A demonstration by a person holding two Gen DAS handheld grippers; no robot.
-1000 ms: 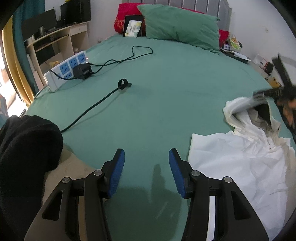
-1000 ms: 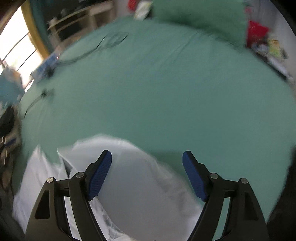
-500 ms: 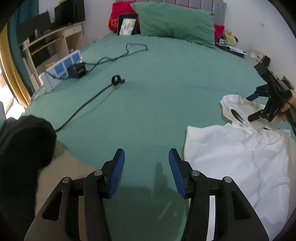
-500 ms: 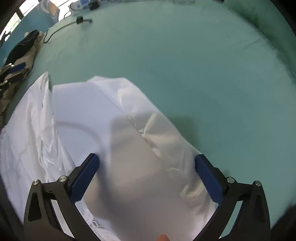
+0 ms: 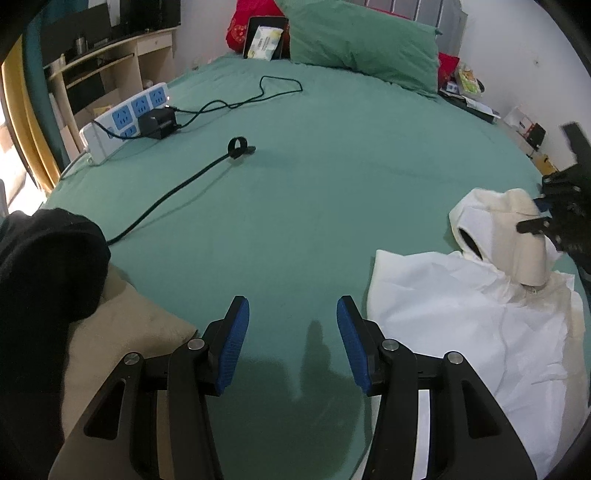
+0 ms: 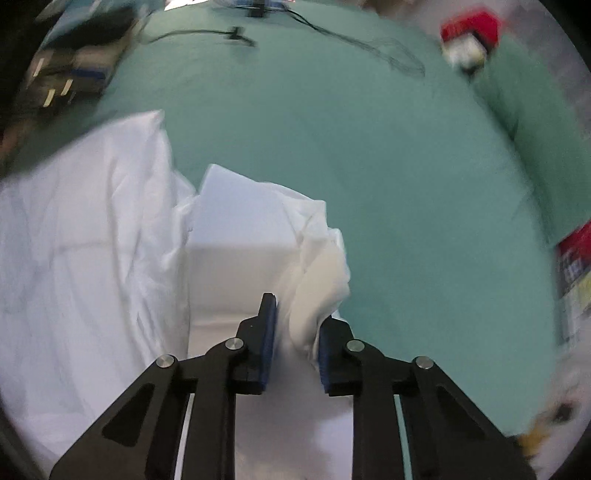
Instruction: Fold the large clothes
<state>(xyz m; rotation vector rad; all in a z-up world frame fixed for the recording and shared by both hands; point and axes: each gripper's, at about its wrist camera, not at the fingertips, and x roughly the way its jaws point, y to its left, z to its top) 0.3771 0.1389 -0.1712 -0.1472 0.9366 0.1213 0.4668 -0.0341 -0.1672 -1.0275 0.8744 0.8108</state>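
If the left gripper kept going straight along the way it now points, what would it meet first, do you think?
Most likely the bare green bedsheet: the left gripper stands open with nothing between its fingers, and the white garment lies off to its right.

bed (image 5: 332, 192), green sheet, fills frame | white garment (image 5: 461, 332) lower right | power strip (image 5: 125, 122), black cable (image 5: 177, 188) upper left | green pillow (image 5: 362, 40) top | dark clothes (image 5: 44, 266) lower left

We see a white hooded garment (image 5: 461, 325) on the plain teal-green bedsheet (image 5: 314, 184); beside the green pillow (image 5: 362, 40), a red cushion (image 5: 240, 22).
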